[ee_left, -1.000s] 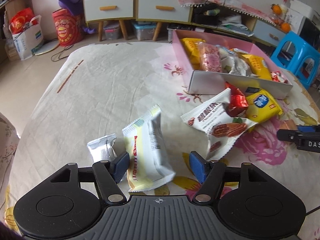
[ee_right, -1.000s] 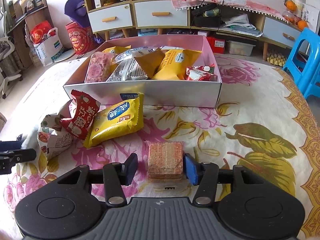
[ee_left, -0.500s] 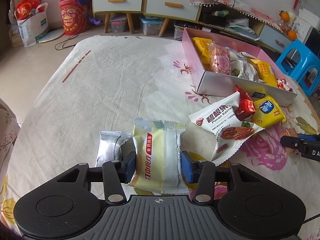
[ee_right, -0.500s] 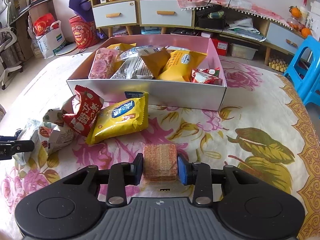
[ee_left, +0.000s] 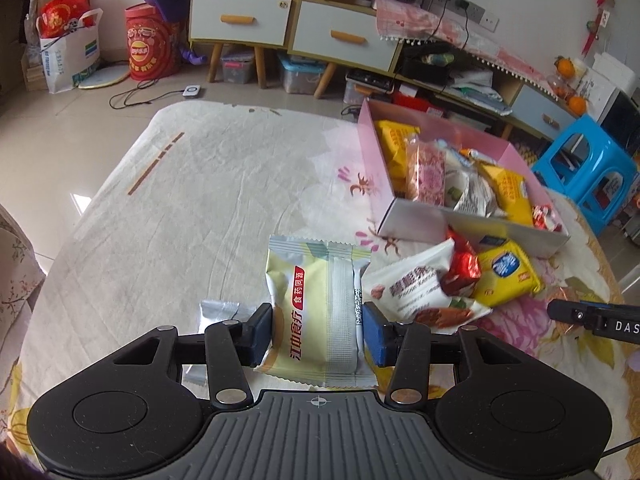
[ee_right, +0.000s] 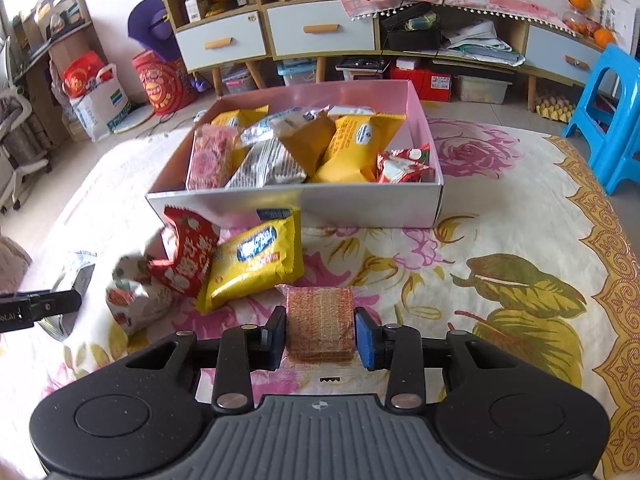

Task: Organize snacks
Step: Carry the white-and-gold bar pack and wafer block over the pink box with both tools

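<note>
Your left gripper (ee_left: 318,330) squeezes a pale green snack packet (ee_left: 316,312) between its two pads. A small silver packet (ee_left: 218,312) lies just left of it on the flowery tablecloth (ee_left: 180,220). To the right sit a white nut bag (ee_left: 416,292), a red packet (ee_left: 462,268) and a yellow packet (ee_left: 506,276), near the pink box (ee_left: 370,160) full of snacks by the table's far right edge.

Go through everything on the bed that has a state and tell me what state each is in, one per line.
Left gripper: shut on the pale green packet.
Right gripper: shut on the wafer pack.
Pink box: open, part full of snacks.
Yellow packet: sealed, lying outside the box.
Red packet: sealed, leaning on the yellow packet.
</note>
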A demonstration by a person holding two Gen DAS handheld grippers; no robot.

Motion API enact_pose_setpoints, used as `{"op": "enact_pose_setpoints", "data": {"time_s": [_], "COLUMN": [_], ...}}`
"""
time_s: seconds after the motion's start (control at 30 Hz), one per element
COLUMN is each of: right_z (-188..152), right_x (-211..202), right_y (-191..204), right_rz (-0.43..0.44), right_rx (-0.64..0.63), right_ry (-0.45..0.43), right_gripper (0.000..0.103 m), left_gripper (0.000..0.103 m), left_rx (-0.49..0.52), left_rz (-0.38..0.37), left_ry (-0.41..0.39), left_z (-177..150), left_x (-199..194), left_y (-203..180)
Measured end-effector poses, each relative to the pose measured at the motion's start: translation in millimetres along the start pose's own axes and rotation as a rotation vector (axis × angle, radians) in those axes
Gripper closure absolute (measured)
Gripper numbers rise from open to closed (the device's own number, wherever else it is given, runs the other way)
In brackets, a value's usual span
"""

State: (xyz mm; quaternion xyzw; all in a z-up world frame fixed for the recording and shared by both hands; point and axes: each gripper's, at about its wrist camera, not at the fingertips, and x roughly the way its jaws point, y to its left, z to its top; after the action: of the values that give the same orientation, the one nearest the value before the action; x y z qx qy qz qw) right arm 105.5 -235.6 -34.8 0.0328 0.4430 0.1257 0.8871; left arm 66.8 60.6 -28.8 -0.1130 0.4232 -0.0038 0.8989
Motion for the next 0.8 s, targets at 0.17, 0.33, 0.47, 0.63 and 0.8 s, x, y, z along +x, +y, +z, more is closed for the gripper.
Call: {"op": "enact_pose_setpoints", "data": {"time_s": [0.17,0.33,0.47,0.63,0.8], "right_z": [11,25,42,62,84], "right_x": [-8,-10,-6,7,26], "right_y": [-7,-17,-28,-34,-48], "right_rz": [0.021,0.039,0.064,0.055,0.037], "right_rx": [0.052,0.105,0.166,0.173,0.196], "right_ry": [-0.031,-0.044,-0.054,-0.085,-0.119], "right_gripper": [0.076,0.076,0.076,0.076,0.076], "left_gripper": [0.059,0.059,0.058,0.058,0.058], "left_rx": [-0.012,0.018,0.072,0.117,0.13], "left_rz": [-0.035,-0.076,-0.103,-0.134,-0.133], "left_ry": [-0.037,-0.041,-0.072,-0.062,-0.05], "left_z": [12,30,48,69,92], "left_x": [-6,0,5,32,63], "left_y": [-10,-33,-57,-88,-114]}}
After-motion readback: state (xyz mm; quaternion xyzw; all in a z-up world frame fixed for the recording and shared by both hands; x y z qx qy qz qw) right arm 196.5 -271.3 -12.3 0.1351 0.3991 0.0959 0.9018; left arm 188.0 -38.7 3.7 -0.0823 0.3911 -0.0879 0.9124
